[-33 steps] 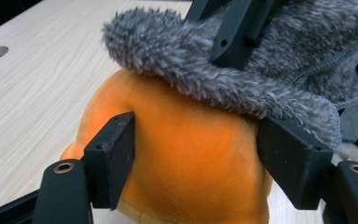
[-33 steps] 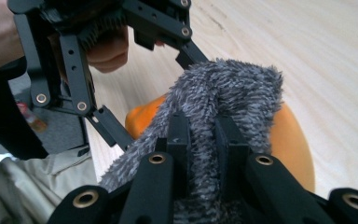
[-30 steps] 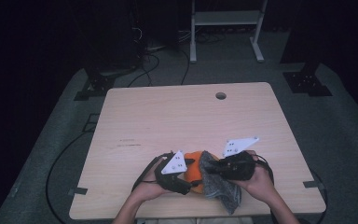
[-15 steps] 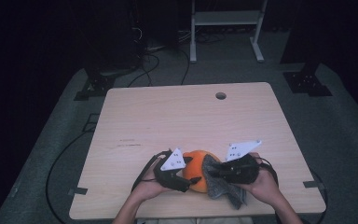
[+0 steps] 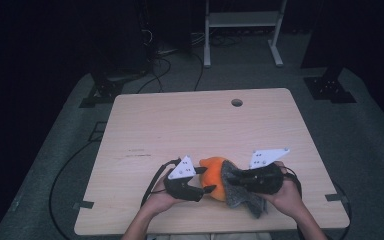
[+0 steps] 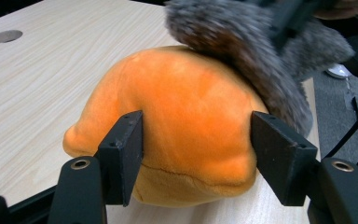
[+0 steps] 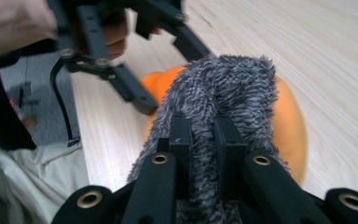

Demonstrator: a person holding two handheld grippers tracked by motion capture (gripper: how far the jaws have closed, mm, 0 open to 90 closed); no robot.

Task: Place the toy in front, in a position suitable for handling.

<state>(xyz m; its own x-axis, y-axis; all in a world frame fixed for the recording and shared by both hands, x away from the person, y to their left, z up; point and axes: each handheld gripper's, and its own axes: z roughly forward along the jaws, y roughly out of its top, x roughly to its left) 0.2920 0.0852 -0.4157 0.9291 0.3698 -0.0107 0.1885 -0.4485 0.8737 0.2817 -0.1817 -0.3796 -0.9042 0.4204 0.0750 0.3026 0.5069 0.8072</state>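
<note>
Round orange plush toy between left gripper jaws, which have just been closing; pads at its flanks, contact unclear. Right gripper clamped on fuzzy grey cloth, draped over toy's far side. Light wooden table underneath.

The left claw has its two black jaws on either side of an orange plush toy, and they have just been closing on it. A grey furry cloth lies over the top of the toy. Both rest on the light wooden desk, which has a round hole at its far corner.
</note>
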